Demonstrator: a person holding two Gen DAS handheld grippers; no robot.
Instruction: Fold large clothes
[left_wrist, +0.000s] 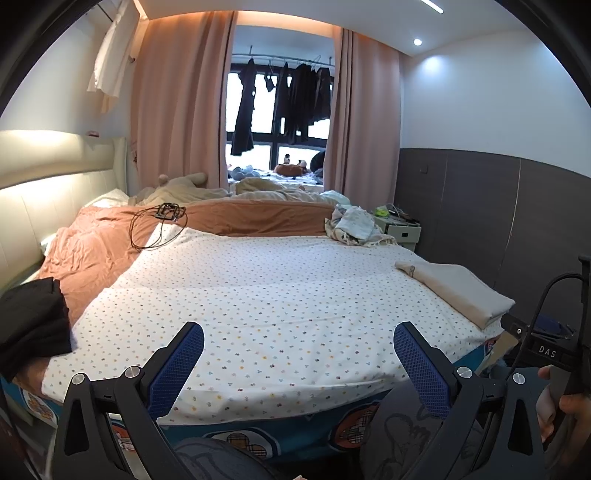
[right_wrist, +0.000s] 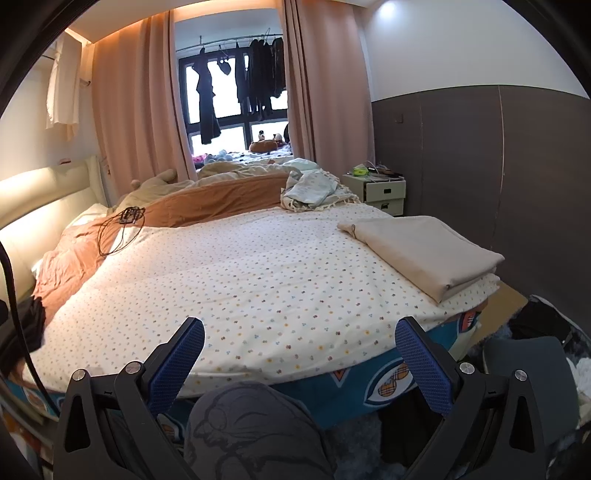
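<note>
A folded beige garment (left_wrist: 458, 291) (right_wrist: 424, 247) lies on the right side of the bed, on the dotted white sheet (left_wrist: 277, 295) (right_wrist: 240, 277). A black garment (left_wrist: 31, 317) (right_wrist: 26, 325) lies bunched at the bed's left edge. A crumpled pale cloth pile (left_wrist: 354, 225) (right_wrist: 314, 188) sits at the far right of the bed. My left gripper (left_wrist: 298, 354) is open and empty, above the bed's near edge. My right gripper (right_wrist: 299, 354) is open and empty, also above the near edge. The right gripper's body shows at the right of the left wrist view (left_wrist: 546, 350).
An orange duvet (left_wrist: 110, 236) (right_wrist: 203, 201) with a black cable (left_wrist: 159, 225) (right_wrist: 118, 229) lies at the head end. A nightstand (left_wrist: 402, 229) (right_wrist: 380, 192) stands at the far right. The grey wall panel (right_wrist: 498, 166) runs along the right. My knees (right_wrist: 251, 435) are below the grippers.
</note>
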